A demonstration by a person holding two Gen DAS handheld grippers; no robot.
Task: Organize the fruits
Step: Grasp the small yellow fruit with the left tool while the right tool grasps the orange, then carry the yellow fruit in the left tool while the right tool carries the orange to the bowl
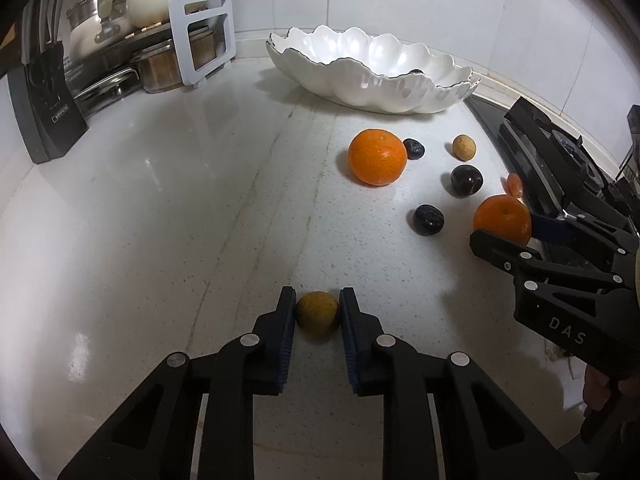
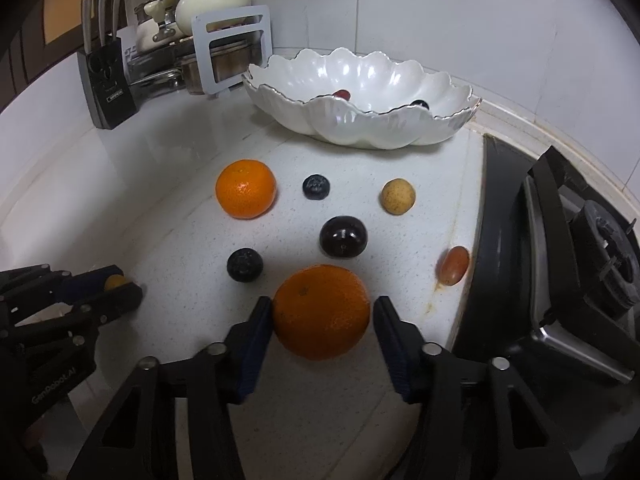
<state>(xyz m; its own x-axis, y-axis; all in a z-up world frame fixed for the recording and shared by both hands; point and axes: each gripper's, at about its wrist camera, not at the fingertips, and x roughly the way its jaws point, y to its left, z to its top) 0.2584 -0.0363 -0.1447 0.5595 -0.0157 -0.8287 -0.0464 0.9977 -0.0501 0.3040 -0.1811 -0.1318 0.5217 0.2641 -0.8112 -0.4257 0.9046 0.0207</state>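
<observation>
My left gripper (image 1: 318,300) is shut on a small yellow-brown round fruit (image 1: 318,314) that rests on the white counter. My right gripper (image 2: 322,304) is shut on a large orange (image 2: 322,312), one pad on each side; it also sits on the counter. In the left wrist view the right gripper (image 1: 506,232) holds that orange (image 1: 500,216) at the far right. A second orange (image 2: 245,189), two blueberries (image 2: 316,187) (image 2: 245,265), a dark plum (image 2: 343,237), a tan round fruit (image 2: 398,197) and a red grape (image 2: 453,265) lie loose. The white scalloped bowl (image 2: 360,128) holds a red grape (image 2: 342,94) and a blueberry (image 2: 419,104).
A black gas stove (image 2: 560,260) borders the counter on the right, close to the loose red grape. A knife block (image 2: 106,88) and a rack with pots and a white holder (image 2: 228,52) stand at the back left. Tiled wall runs behind the bowl.
</observation>
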